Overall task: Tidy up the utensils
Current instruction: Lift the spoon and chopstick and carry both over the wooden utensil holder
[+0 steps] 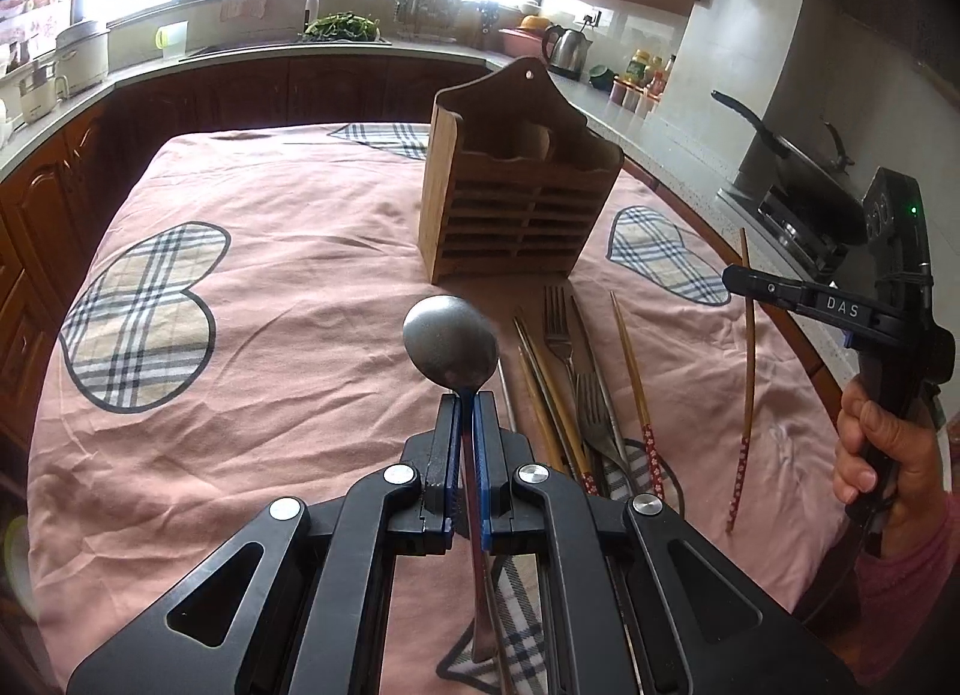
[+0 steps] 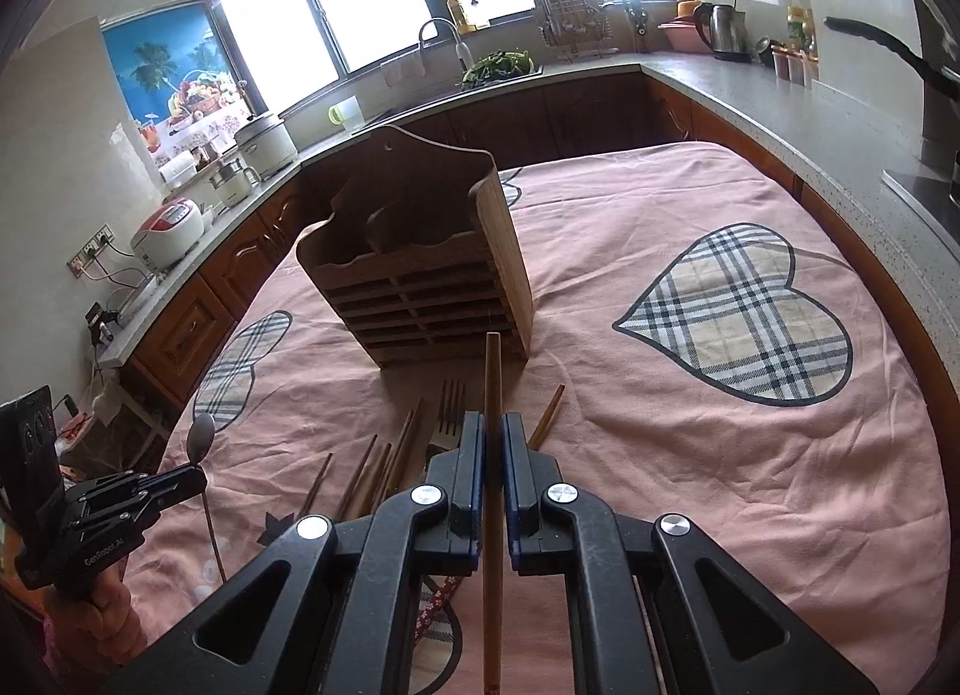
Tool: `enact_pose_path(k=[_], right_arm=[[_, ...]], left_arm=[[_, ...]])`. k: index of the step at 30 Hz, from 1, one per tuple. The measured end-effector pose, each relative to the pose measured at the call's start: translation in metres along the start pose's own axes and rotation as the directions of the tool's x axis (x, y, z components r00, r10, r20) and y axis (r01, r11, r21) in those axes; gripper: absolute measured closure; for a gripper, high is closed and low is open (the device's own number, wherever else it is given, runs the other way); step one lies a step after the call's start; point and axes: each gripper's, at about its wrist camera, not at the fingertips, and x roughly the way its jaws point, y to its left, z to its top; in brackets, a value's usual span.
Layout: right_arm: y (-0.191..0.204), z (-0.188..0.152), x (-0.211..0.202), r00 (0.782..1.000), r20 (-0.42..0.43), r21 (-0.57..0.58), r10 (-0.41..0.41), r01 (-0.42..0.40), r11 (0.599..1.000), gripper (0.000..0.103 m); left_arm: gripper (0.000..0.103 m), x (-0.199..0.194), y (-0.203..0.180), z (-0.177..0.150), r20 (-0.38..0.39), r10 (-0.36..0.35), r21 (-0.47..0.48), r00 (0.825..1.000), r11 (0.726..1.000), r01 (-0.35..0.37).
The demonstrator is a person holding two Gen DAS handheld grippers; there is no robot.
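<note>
On the pink cloth (image 1: 252,287) that covers the surface, a wooden holder (image 1: 516,197) stands upright with its open top compartments facing up, so that utensils can be dropped in handle first or tip first from above. Just in front of it lies the loose pile still to be sorted: forks (image 1: 561,329) and several chopsticks (image 1: 630,365) side by side, fanned out toward the person.

The left gripper (image 1: 467,413) has its jaws closed tight on the neck of a metal spoon (image 1: 450,344), the bowl sticking out ahead and the handle running back between the fingers. Held this way the spoon lines up with the gripper, which should make it easy to aim at a compartment. It hangs clear of the cloth, short of the holder.

The right gripper (image 2: 493,437) has its jaws pinched on a single wooden chopstick (image 2: 492,395), gripped partway along its length, so a long stretch runs back under the gripper (the patterned end shows only in the left view). Its tip points toward the holder's lower front, not yet above the rim.

Each hand carries one item, probably so that both can go into the holder in one trip; the chopstick needs raising and tipping more upright first.
</note>
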Motion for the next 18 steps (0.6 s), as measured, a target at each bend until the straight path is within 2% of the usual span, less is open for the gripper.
enact_pose_path(k=[18], right_arm=[[0.020, 0.024, -0.040, 0.990, 0.135, -0.023, 0.027, -0.024, 0.999, 0.097]], left_arm=[[0.099, -0.038, 0.008, 0.024, 0.152, -0.005, -0.042, 0.988, 0.999, 0.012]])
